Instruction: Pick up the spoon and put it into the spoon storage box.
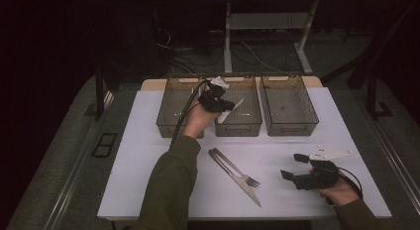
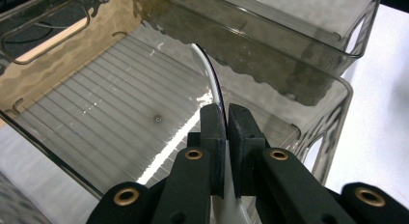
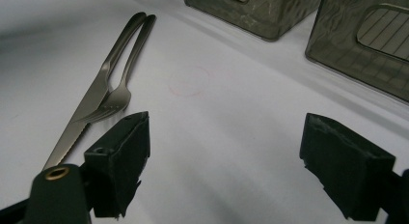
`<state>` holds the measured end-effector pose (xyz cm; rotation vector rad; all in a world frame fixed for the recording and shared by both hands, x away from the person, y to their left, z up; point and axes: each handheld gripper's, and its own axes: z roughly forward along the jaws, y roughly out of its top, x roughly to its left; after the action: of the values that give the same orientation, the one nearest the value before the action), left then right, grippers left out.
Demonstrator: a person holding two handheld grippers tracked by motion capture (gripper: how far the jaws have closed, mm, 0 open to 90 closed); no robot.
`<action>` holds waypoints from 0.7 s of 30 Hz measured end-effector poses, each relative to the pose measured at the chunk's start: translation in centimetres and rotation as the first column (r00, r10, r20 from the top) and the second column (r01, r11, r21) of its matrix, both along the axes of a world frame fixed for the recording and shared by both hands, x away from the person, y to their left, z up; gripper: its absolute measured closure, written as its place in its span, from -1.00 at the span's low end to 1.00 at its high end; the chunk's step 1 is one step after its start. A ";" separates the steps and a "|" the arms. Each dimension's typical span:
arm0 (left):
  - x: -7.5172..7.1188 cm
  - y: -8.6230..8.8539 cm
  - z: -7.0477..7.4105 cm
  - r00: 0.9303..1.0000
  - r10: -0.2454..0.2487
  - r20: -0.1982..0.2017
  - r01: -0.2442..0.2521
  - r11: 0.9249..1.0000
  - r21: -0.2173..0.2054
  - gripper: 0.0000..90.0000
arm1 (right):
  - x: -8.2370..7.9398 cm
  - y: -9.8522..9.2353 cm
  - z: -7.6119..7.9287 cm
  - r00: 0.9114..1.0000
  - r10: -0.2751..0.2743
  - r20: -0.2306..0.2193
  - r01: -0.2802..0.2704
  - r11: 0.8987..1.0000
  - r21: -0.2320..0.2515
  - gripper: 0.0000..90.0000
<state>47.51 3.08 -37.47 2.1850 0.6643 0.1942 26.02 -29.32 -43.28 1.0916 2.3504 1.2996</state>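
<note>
White tabletop [image 1: 148, 155] lay under dim light, with dark floor and cables beyond its far edge. Over the middle bin [image 1: 242, 122] of three smoky clear bins at the far side, a thin white curved piece [image 1: 233, 110], probably a plastic spoon though its shape could not be made out fully, hung clamped in the left gripper [image 1: 221, 105]. In the left gripper view the black jaws stood closed on the white piece [image 2: 212, 84], which rose between them in an arc above the ribbed floor of that bin [image 2: 96, 118]. The left bin [image 1: 173, 111] sat just beside the person's left hand [image 1: 198, 120], and the right bin [image 1: 289, 106] stood on the other side of the middle one. Nearer the person, a metal knife [image 1: 237, 178] and a fork [image 1: 236, 169] lay on the tabletop, their handles touching. The right gripper [image 1: 293, 166] rested low near the right front of the table, well apart from the bins, its jaws spread wide with nothing between them; in the right gripper view the knife [image 3: 91, 103] and fork [image 3: 118, 96] lay beyond its jaw at the left of that view.
</note>
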 end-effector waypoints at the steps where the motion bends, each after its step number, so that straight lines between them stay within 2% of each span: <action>1: 0.0 0.0 -0.1 1.000 -0.001 0.001 0.001 1.000 0.000 0.88 | 0.0 0.0 0.0 1.000 0.000 0.001 0.000 1.000 0.000 -0.60; 8: 0.0 -0.1 -0.2 1.000 0.005 0.001 -0.005 1.000 0.007 0.86 | 0.0 0.0 0.0 1.000 0.001 0.002 -0.001 1.000 0.001 -0.60; 9: 0.1 0.0 -0.2 1.000 -0.004 -0.001 0.004 1.000 0.017 0.86 | 0.0 0.0 0.0 1.000 0.001 0.002 -0.001 1.000 0.001 -0.60; 12: 0.0 0.0 -0.3 1.000 0.009 -0.008 -0.009 1.000 -0.003 0.83 | 0.0 0.0 0.0 1.000 0.000 0.001 0.000 1.000 0.001 -0.60; 17: 0.0 0.1 0.1 1.000 -0.002 0.005 0.002 1.000 -0.006 0.78 | 0.0 0.0 0.0 1.000 0.001 0.002 -0.001 1.000 0.000 -0.60; 21: -0.2 0.3 0.4 1.000 -0.009 -0.004 0.009 1.000 -0.026 0.67 | 0.0 0.0 0.0 1.000 0.000 0.002 0.000 1.000 0.000 -0.60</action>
<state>47.33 3.35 -37.10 2.1636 0.6560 0.1762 25.99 -29.36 -43.27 1.0894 2.3492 1.3008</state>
